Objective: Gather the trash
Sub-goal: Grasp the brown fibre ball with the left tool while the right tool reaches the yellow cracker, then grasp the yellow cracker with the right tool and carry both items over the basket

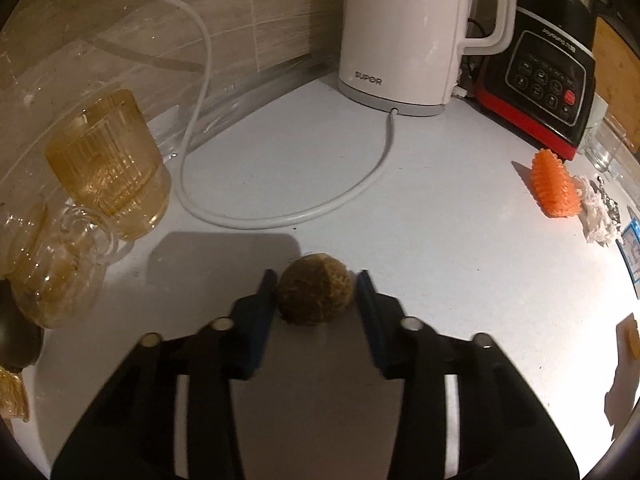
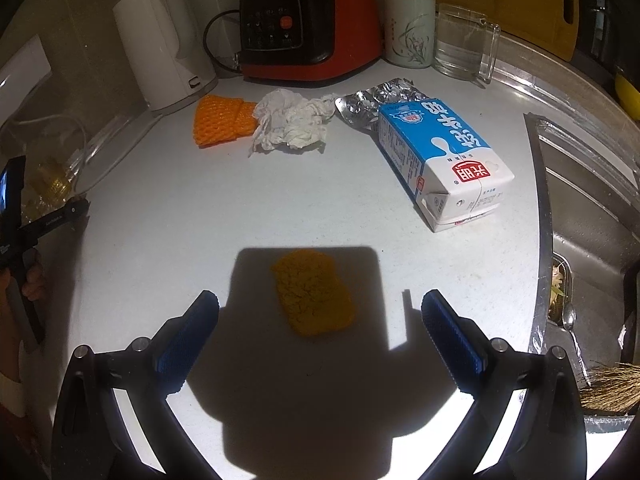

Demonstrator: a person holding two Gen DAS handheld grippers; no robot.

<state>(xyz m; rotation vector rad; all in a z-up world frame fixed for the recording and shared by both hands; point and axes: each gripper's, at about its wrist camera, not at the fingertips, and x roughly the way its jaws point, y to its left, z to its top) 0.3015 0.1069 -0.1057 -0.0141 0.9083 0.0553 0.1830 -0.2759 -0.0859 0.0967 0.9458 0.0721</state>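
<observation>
One half-shadowed brown ball (image 1: 315,289) between pads.

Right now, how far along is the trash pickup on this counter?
Nothing looks collected yet. In hand: the left gripper has a brown ball between its jaws. The right gripper is open above a yellow scrap. Left on the counter: orange foam netting, crumpled tissue, foil and milk carton.

On the table: one white kettle (image 1: 408,32), one red-and-black blender base (image 2: 308,20), one milk carton (image 2: 436,160), one crumpled tissue (image 2: 292,120), one orange foam net (image 2: 220,120), one foil wrapper (image 2: 380,98), one brown ball (image 1: 316,290), one yellow sponge piece (image 2: 314,298), one ceramic cup (image 2: 408,28).
</observation>
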